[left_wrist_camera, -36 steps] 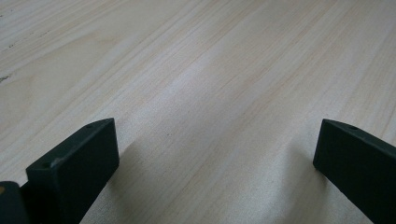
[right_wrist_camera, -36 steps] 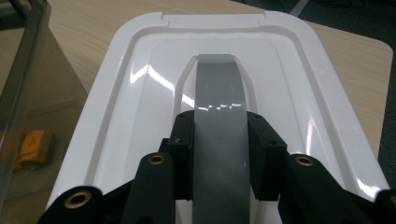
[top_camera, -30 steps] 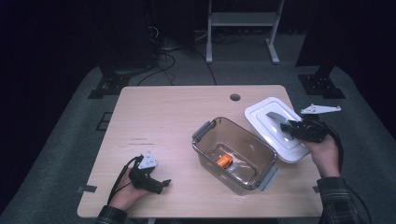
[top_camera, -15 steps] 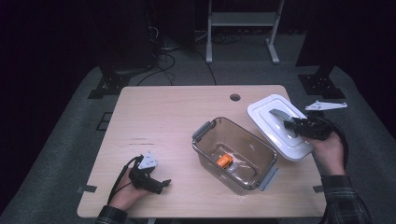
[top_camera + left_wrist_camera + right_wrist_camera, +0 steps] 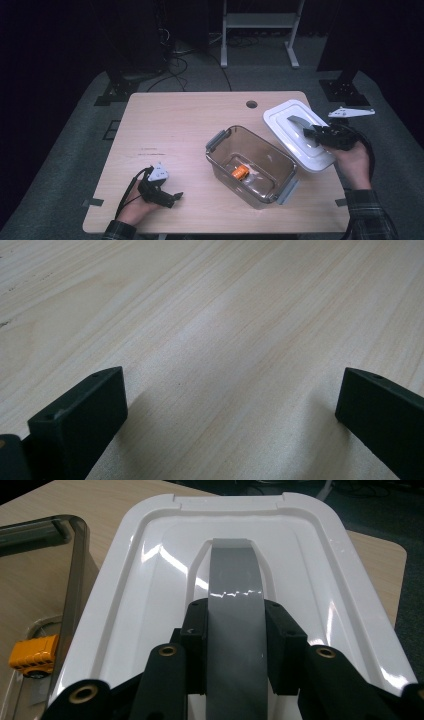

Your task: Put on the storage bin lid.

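Over lid (image 5: pixel 295 131), right gripper (image 5: pixel 311 134) level, clamped

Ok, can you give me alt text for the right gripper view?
The right tool is shut on the grey handle of a white plastic lid. At left, a small orange toy lies inside a clear brown plastic container.

White lid (image 5: pixel 295 131) shifted slightly away from the container (image 5: pixel 252 165), carried by right gripper (image 5: pixel 312 134)
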Demonstrator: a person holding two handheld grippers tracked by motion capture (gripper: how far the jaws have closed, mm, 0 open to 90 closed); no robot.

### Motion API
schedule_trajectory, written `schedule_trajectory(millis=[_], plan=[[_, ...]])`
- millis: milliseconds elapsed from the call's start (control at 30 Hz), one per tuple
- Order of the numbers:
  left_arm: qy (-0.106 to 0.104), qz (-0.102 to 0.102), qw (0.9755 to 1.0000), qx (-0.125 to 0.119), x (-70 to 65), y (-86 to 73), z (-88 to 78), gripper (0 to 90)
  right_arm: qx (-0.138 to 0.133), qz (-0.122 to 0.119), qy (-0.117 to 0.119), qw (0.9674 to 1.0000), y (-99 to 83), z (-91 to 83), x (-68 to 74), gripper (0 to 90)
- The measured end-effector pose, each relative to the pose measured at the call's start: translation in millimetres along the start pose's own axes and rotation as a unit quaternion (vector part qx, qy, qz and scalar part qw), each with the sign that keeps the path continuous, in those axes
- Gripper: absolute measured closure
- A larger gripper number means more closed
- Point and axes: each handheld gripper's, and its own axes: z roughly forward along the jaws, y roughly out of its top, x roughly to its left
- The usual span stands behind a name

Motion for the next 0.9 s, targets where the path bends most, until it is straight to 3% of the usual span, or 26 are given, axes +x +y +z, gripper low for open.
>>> schedule_trajectory(millis=[900], plan=[[-0.001, 0.002, 1.0, 0.003, 0.1, 0.1, -0.5, 0.0, -0.009, -0.008, 0.025, 0.9996, 2.5, -9.3, 35.8, 66.2]])
